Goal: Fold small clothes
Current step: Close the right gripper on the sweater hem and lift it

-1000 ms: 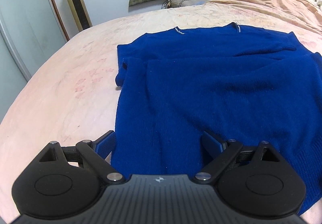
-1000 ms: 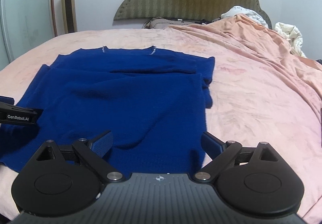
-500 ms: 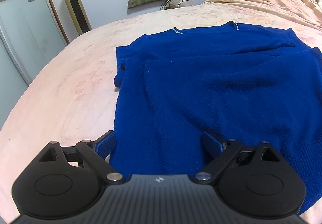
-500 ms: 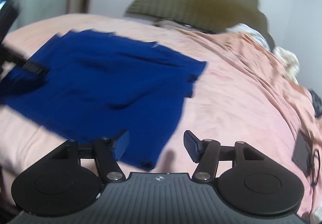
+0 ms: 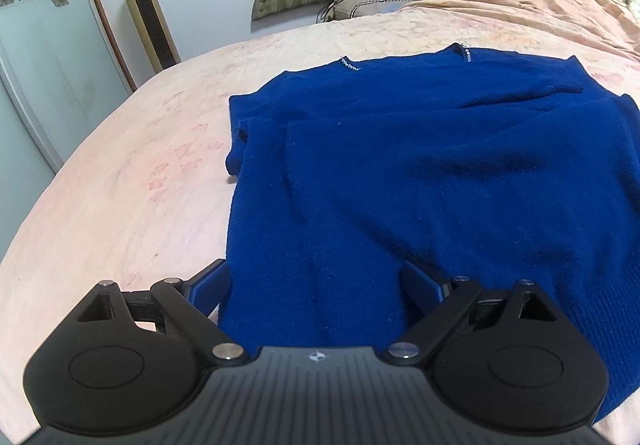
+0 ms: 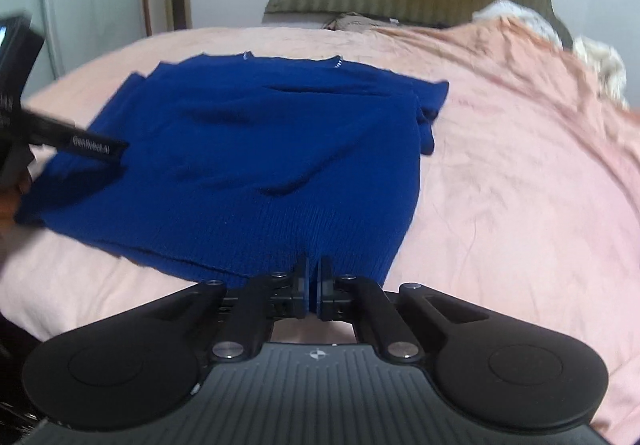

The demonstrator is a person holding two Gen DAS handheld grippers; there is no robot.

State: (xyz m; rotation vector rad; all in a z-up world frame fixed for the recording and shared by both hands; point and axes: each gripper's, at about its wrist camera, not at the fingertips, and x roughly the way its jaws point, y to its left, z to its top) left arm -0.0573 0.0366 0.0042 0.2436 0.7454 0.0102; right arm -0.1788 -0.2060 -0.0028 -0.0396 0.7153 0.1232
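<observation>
2 sleeves already lie folded across the blue sweater (image 5: 420,181) on the bed (image 5: 120,185); the hem-to-collar fold remains. Right tool (image 6: 313,277) has just closed, pinching the near hem; left tool (image 5: 316,285) gapes wide over the hem, not gripping.

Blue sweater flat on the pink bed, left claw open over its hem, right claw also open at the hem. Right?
Not quite. The right claw is shut, not open: the right wrist view shows its jaws, which have just been closing, pinched together on the sweater hem. The rest holds: the sweater lies flat on the pink bed, and the left claw is open over the hem.
</observation>
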